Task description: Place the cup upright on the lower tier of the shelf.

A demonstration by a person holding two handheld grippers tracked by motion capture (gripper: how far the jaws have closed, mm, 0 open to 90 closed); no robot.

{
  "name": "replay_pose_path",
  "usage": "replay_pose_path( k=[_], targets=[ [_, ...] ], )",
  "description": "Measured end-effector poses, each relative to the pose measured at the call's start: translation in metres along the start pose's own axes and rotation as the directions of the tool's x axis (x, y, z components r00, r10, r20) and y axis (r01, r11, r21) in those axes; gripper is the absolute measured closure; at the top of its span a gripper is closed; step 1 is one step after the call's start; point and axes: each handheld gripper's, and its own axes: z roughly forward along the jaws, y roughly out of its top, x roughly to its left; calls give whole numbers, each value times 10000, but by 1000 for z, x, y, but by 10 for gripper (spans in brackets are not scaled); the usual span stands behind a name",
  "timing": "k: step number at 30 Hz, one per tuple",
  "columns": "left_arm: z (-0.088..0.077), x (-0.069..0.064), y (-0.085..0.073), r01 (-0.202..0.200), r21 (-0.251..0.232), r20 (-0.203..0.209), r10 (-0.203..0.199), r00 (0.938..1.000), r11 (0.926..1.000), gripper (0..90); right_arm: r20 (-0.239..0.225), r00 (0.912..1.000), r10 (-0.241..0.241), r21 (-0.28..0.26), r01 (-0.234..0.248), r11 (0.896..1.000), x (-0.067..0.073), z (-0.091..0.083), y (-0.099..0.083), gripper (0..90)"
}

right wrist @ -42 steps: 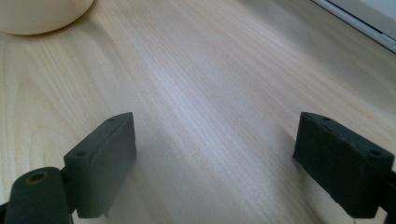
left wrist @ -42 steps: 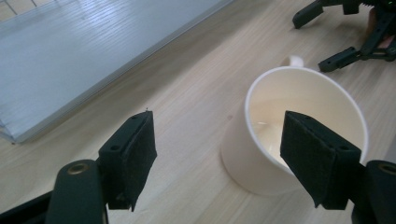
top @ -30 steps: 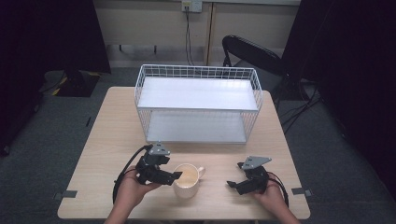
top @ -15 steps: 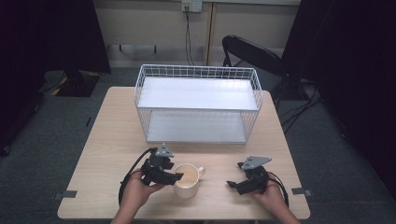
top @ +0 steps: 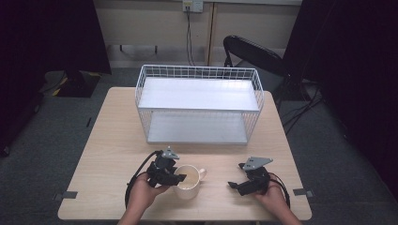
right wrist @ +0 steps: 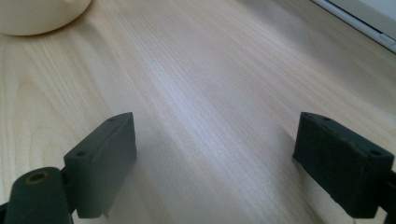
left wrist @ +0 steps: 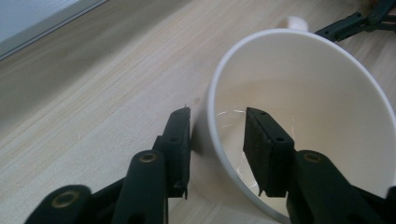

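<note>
Cream mug (top: 189, 182) upright near front edge of wooden table (top: 112, 140), in front of white wire rack (top: 199, 103). Left gripper (top: 177, 177) straddling mug rim, one jaw inside, one outside, just been closing, pads not clearly pressing the wall. Right gripper (top: 238, 184) wide open, nothing between, low over bare table right of mug.

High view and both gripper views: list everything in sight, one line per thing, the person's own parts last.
table: one, light wood, centre of the room
wire rack: one, white, two shelves, far half of the table
mug: one, cream, near edge, handle toward the rack
chair: one, black, behind the table
left gripper: one, black, jaws astride the mug's rim, one inside and one outside, have just been closing
right gripper: one, black, open, on the table right of the mug
hands: two, at the bottom edge
</note>
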Motion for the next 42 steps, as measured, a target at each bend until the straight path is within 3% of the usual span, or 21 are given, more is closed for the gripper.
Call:
replay_pose_path(
  k=[3, 5, 8, 10, 24, 34, 42],
  targets=[
    [2, 1, 0, 31, 37, -24, -31, 10000, 10000, 740, -4, 10000, 1, 0, -1, 10000, 0, 0, 0, 122],
    [5, 1, -1, -1, 117, -77, 2, 10000, 9999, 749, -3, 10000, 2, 0, -3, 10000, 0, 0, 0, 122],
    [4, 0, 0, -276, 244, -576, 290, 9979, 9993, 789, -1, 10000, -1, -1, 1, 10000, 0, 0, 0, 122],
    [1, 3, 0, -37, 153, -628, 46, 9980, 9999, 827, -4, 10000, 1, -1, -1, 10000, 0, 0, 0, 122],
    [0, 24, 2, 796, -226, -1169, -817, 9898, 9966, 834, -6, 10000, 2, 1, -2, 10000, 0, 0, 0, 122],
    [3, 31, 12, 1031, -507, -1513, -1097, 9824, 9934, 835, -6, 10000, 3, 1, -3, 10000, 0, 0, 0, 122],
    [2, 36, 19, 1140, -632, -1532, -1225, 9806, 9915, 835, -6, 10000, 1, 0, -1, 10000, 0, 0, 0, 122]
  ],
)
